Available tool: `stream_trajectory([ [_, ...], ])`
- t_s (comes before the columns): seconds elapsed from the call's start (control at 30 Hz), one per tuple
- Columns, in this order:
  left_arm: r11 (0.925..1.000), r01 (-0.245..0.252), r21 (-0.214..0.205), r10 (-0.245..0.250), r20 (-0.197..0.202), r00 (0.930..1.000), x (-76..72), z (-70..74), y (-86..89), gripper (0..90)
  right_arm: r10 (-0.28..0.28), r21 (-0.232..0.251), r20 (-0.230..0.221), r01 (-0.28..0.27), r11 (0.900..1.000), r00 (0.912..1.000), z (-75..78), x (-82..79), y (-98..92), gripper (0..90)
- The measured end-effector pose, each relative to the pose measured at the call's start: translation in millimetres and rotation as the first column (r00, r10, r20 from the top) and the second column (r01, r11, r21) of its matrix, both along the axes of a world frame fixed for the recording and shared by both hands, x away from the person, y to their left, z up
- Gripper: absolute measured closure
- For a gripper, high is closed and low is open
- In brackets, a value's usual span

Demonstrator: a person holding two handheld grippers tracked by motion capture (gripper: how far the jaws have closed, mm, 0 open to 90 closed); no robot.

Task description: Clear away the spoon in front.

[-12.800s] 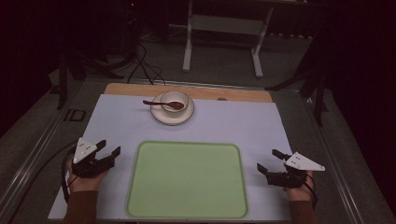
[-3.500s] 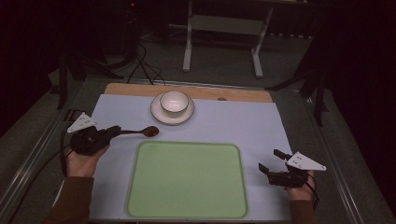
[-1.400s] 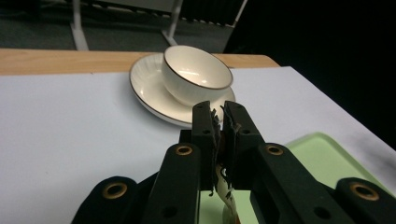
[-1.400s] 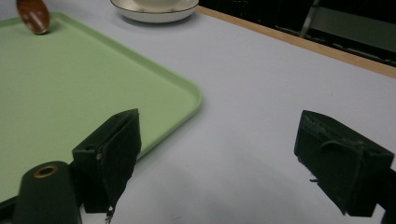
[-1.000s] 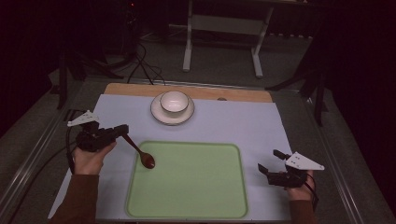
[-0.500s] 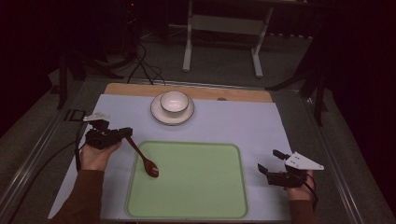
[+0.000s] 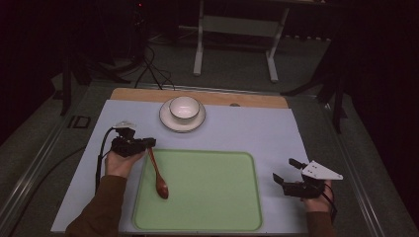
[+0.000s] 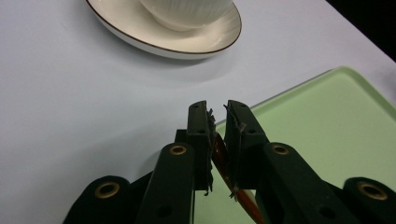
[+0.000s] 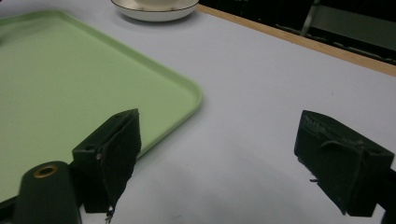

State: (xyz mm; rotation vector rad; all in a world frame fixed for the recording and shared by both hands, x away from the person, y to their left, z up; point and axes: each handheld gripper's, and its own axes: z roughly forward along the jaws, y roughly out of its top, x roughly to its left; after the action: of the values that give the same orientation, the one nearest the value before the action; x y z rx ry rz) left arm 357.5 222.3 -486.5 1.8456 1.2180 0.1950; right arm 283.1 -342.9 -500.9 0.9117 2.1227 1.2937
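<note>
Spoon (image 7: pixel 158 173) carried from the saucer (image 7: pixel 182 120) down onto the green tray (image 7: pixel 207 192), bowl end on its left part. Left tongs (image 7: pixel 148 143) at the tray's far-left corner, nearly closed on the handle, lately easing apart. Right tongs (image 7: pixel 284 171) wide, beside the tray's right edge.

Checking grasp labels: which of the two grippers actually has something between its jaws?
The left gripper: its jaws are nearly closed on the brown spoon handle over the green tray. The right gripper stands wide open, holding nothing.
</note>
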Motion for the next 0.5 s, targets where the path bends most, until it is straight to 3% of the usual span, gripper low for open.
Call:
stream_trajectory([
  [0.2, 0.9999, 0.017, -0.002, -0.017, -0.001, 0.9999, 1.6, -4.8, -1.9, 80.2, -0.002, 0.001, -0.001, 0.002, 1.0, 1.0, 0.0, 0.1, -0.2, 14.5],
  [0.5, 0.9987, 0.05, -0.002, -0.05, 0.038, 0.998, 2.3, -8.1, -6.0, 80.2, 0.0, -0.002, -0.002, 0.0, 1.0, 1.0, -0.2, 0.2, 0.0, 14.5],
])
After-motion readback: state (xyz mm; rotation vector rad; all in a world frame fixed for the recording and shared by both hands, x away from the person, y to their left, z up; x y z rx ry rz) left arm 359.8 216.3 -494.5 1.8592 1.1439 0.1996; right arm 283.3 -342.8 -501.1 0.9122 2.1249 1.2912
